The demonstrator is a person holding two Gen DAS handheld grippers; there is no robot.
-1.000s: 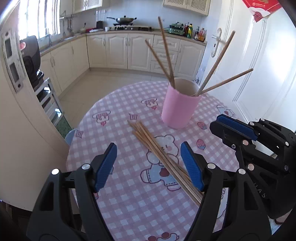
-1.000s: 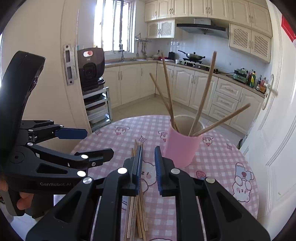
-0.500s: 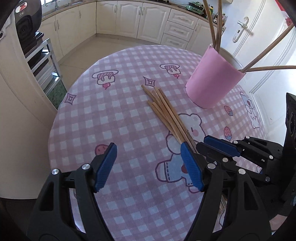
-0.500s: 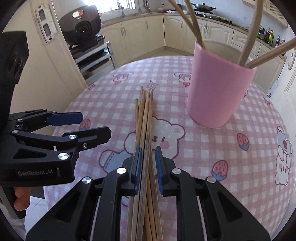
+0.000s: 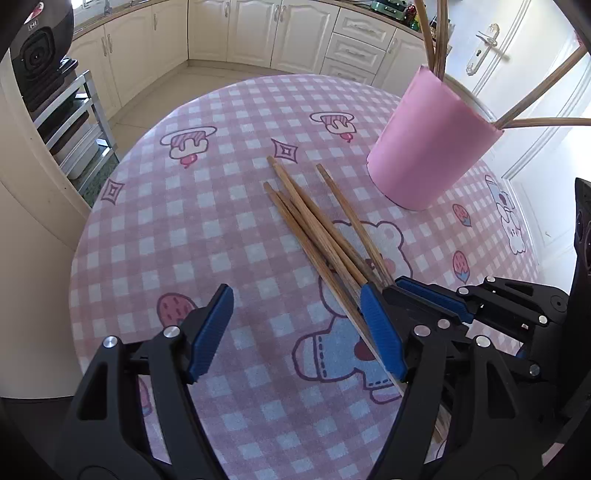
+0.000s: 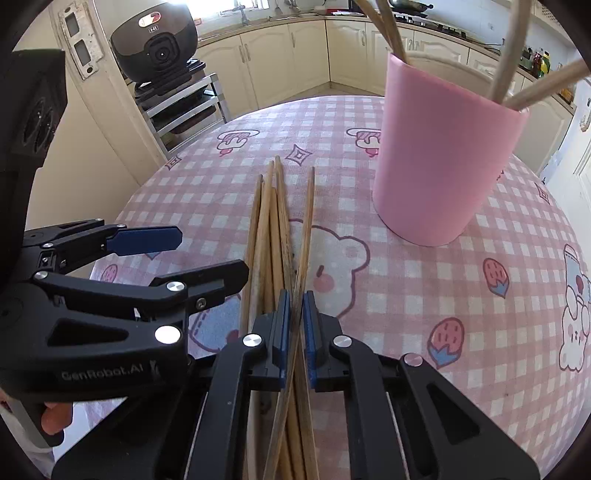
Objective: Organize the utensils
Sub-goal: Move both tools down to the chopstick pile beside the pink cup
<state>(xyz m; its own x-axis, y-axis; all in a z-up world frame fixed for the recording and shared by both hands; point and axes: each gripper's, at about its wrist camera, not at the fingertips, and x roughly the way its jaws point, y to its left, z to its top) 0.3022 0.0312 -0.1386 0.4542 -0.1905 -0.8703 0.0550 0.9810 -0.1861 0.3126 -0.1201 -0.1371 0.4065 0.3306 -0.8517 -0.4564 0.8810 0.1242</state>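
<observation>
right tongs [image 6: 294, 325] clench one chopstick [image 6: 306, 221] from the pile [image 6: 269, 229]; cup [image 6: 439, 155] ahead-right. left tongs [image 5: 295, 332] released, hovering beside them.

Home kitchen, cream cabinets [image 5: 295, 33], stovetop pan [image 6: 408, 5], gingham-clothed table [image 5: 207, 221]

I see a round table under a pink checked tablecloth [image 5: 207, 206] printed with bears and strawberries; beyond it, cream kitchen cabinets [image 5: 258, 33] run along the far wall; a black appliance [image 6: 155, 48] sits atop a metal rack [image 6: 184, 107] to my left; a white door with a lever handle [image 5: 487, 40] stands to the right; bottles [image 6: 535, 59] crowd the counter.
</observation>
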